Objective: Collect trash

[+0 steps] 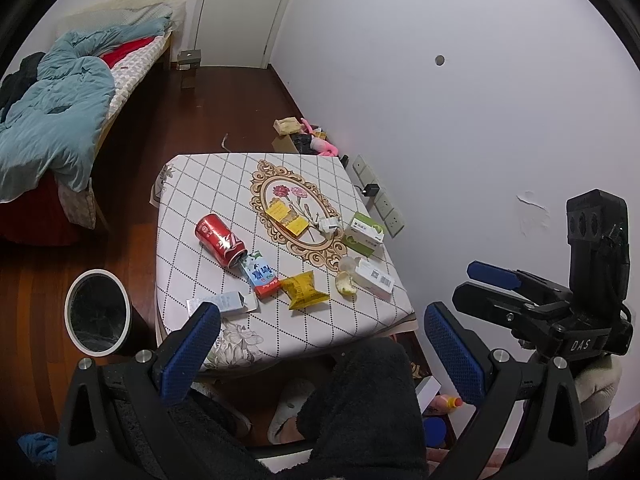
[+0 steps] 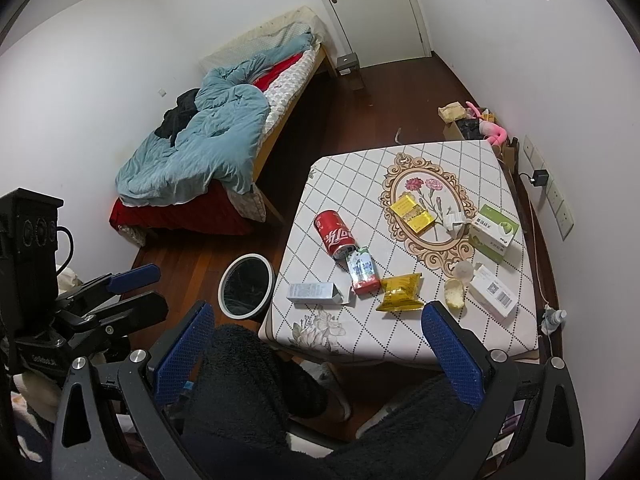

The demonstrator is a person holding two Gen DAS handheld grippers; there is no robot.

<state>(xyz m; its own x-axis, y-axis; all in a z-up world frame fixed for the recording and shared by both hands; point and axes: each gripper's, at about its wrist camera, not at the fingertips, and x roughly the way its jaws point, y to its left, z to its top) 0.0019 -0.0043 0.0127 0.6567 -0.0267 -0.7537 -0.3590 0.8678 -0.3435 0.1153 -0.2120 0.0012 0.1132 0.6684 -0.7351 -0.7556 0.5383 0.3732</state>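
Note:
Trash lies scattered on a small table (image 1: 200, 184) (image 2: 460, 152) with a checked cloth: a red cola can (image 1: 220, 240) (image 2: 335, 234) on its side, a small drink carton (image 1: 262, 274) (image 2: 363, 270), a yellow snack bag (image 1: 303, 290) (image 2: 400, 292), a grey box (image 1: 222, 303) (image 2: 314, 293), a peel (image 1: 346, 283) (image 2: 455, 293) and white and green boxes (image 1: 364, 234) (image 2: 494, 232). A white-rimmed bin (image 1: 98, 312) (image 2: 247, 286) stands on the floor left of the table. My left gripper (image 1: 320, 344) and right gripper (image 2: 320, 340) both hang open and empty, above a person's dark-clad knees, short of the table's near edge.
A bed (image 1: 60, 112) (image 2: 208, 144) with a blue duvet fills the left side. A white wall with sockets (image 1: 380, 196) (image 2: 556, 200) runs along the table's right. Clutter and a cardboard box (image 1: 304, 136) (image 2: 472, 120) sit beyond the table. A closed door (image 1: 240, 8) is at the far end.

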